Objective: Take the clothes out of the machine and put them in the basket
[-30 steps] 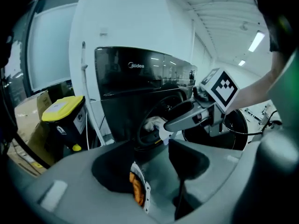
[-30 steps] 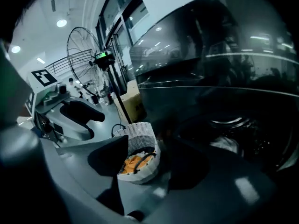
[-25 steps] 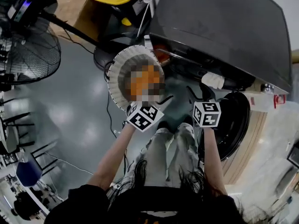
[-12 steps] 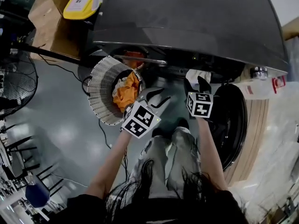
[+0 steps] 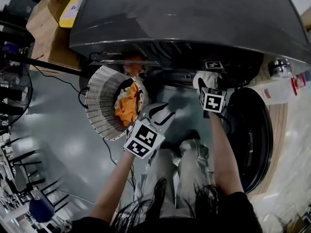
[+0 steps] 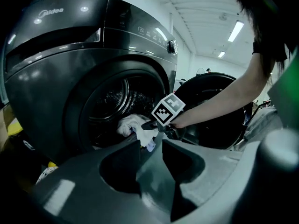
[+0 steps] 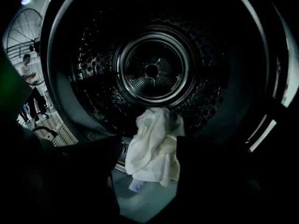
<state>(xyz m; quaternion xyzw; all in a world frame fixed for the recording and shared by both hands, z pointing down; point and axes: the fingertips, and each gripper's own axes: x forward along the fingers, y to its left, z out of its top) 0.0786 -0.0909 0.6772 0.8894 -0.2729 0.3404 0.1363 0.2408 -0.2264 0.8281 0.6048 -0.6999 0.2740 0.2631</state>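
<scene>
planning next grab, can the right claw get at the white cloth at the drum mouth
Probably yes: the door is open, the right claw has just been opening its jaws, and the cloth hangs between them unobstructed.

Head view steeply down on washer (image 5: 194, 23), left gripper view facing drum (image 6: 117, 101), right closer, sharing white cloth (image 7: 154, 148)

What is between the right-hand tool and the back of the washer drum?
A white cloth, draped over the drum's front lip. The right gripper view shows it between the right tool's jaws, which have just been opening and do not press on it.
</scene>
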